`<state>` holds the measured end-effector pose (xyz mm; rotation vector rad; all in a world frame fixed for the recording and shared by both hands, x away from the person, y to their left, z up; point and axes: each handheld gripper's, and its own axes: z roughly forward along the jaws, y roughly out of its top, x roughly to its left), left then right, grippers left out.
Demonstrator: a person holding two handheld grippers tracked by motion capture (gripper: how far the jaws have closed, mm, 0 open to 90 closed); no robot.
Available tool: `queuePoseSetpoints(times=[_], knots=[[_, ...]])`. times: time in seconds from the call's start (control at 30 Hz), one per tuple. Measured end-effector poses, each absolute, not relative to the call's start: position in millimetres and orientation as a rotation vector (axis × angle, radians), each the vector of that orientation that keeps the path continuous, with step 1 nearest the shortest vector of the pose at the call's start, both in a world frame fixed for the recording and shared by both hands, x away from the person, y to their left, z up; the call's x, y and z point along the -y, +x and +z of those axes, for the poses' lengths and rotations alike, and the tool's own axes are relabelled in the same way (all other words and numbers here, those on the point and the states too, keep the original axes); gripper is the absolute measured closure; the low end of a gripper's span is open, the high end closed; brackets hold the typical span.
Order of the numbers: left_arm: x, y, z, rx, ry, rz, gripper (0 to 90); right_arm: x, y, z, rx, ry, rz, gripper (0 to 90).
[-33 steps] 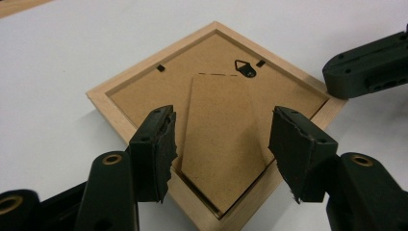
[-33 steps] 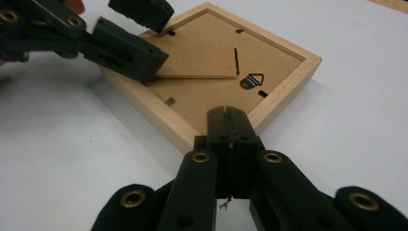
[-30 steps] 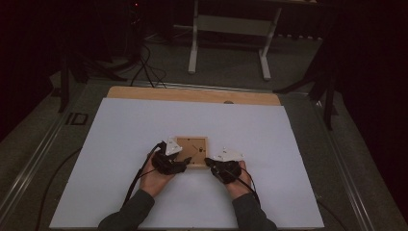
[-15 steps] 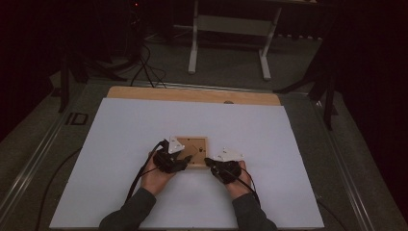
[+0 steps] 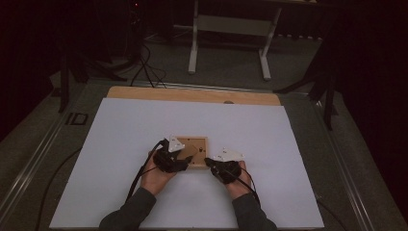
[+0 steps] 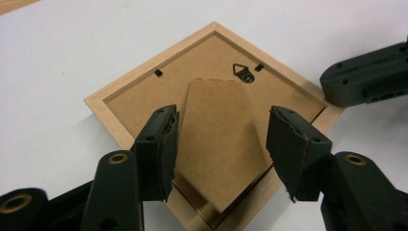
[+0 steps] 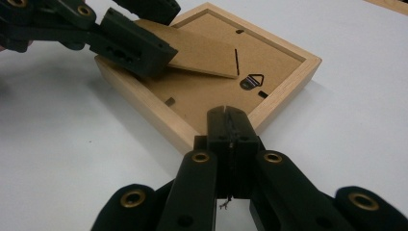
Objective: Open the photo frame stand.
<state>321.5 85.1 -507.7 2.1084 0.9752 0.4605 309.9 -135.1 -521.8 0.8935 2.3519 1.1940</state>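
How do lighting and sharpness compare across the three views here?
High view: dim, dark surroundings, only the white table sheet lit. Left gripper view: bright, the wooden picture frame's brown backing sharp, near jaws soft. Right gripper view: even light, soft shadow left of the frame, jaw bases blurred.

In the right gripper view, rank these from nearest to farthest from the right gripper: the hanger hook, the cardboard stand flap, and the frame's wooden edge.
1. Frame's wooden edge, right at the shut jaws of the right gripper.
2. Hanger hook, just beyond on the backing.
3. Cardboard stand flap, farthest, raised toward the left gripper.
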Motion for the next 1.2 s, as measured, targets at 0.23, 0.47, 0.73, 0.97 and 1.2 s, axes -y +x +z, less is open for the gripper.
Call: queuePoseSetpoints(times=[0.23,0.47,0.73,0.97,1.2], knots=[[-90,320,-512,-1.01,2.133,0.411,50.0,135,310,-522,-2.352,0.893,1.191,89.7],[-89,321,-507,-1.014,2.12,0.421,50.3,135,310,-522,-2.351,0.894,1.195,89.7],[-83,326,-491,-1.031,2.066,0.422,50.0,135,310,-522,-2.352,0.893,1.192,89.7],[-87,331,-493,-1.079,2.063,0.342,47.4,135,310,-522,-2.351,0.89,1.194,89.7],[-88,331,-494,-1.087,2.054,0.341,41.7,135,310,-522,-2.352,0.893,1.194,89.7]])
